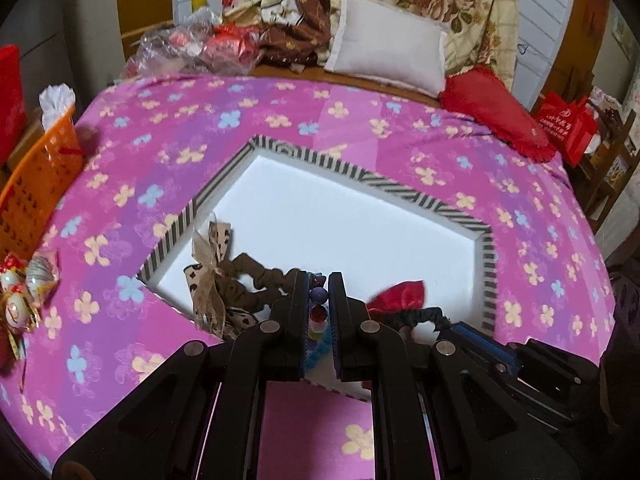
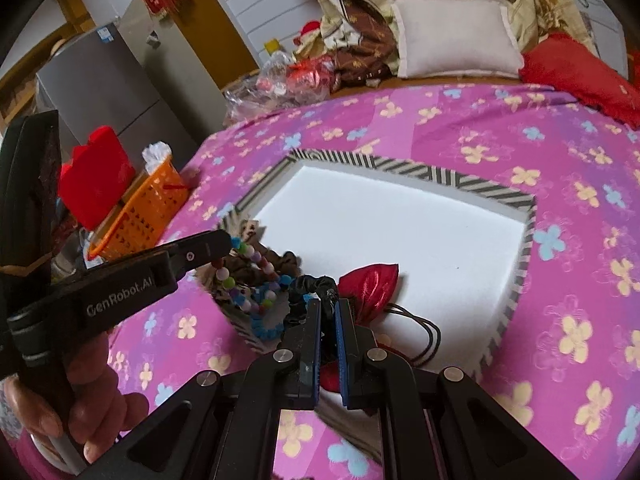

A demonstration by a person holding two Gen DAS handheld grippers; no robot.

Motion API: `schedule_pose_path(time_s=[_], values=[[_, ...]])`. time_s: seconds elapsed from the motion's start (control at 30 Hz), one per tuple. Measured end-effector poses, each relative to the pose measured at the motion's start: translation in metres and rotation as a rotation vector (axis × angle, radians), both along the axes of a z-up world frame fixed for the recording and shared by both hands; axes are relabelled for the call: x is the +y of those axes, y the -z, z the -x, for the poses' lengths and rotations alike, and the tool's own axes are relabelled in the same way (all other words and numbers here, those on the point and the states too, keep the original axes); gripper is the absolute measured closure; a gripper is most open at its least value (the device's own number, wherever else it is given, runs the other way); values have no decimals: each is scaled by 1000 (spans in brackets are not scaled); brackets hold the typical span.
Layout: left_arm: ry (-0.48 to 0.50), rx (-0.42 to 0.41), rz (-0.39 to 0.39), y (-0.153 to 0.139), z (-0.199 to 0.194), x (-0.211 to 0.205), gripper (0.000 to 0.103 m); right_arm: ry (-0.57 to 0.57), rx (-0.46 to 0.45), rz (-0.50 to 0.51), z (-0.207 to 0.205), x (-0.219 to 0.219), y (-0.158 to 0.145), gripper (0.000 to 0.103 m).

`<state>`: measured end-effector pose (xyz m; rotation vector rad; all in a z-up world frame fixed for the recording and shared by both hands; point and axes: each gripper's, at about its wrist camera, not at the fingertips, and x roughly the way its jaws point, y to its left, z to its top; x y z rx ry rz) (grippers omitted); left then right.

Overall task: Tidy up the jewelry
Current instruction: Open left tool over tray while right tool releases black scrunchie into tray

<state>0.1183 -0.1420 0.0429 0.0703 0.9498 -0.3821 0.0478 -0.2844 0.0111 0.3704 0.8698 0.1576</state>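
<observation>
A white foam tray (image 1: 360, 220) with a striped rim lies on the pink flowered bedspread (image 1: 200, 128). My left gripper (image 1: 319, 280) is shut on a string of coloured beads (image 1: 318, 294). In the right wrist view it (image 2: 224, 242) comes in from the left, and the beads (image 2: 256, 276) hang from it over the tray's near corner. My right gripper (image 2: 328, 304) is shut on a black scrunchie (image 2: 308, 284), just in front of a shiny red pouch (image 2: 372, 280). A brown scrunchie (image 1: 256, 276) and a leopard-print bow (image 1: 208, 264) lie at the tray's left edge.
An orange basket (image 2: 148, 208) stands off the bed's left side. A white pillow (image 1: 388, 48), a red cushion (image 1: 492, 108) and plastic bags (image 1: 180, 48) sit at the far end. Ornaments (image 1: 24, 288) lie near the left edge. A black cord (image 2: 424, 332) trails beside the pouch.
</observation>
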Motion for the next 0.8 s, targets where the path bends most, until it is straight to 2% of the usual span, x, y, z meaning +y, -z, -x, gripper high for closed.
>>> schedule_pose_path(time_s=[0.2,0.4,0.47,0.57,0.6,0.63,0.73,0.8], values=[[-77,67,-23,31,-22,20,95,19,44,31,-15,-2,22,97],[-100,88,-47,51,-28,30,95,44,67,57,-17,-4,35,97],[-104,88,-54,54,-27,30,95,44,68,58,-17,-5,34,94],[-112,98,-46,58,-28,31,95,49,65,62,-15,-6,32,74],[-115,102,-43,59,-27,31,94,52,58,60,-12,-6,31,63],[-116,106,-42,59,-27,31,93,55,48,58,-9,-7,29,61],[-113,109,-39,59,-24,32,81,51,38,65,-1,-5,24,61],[-107,105,-29,57,-21,33,68,49,34,73,4,-4,21,61]])
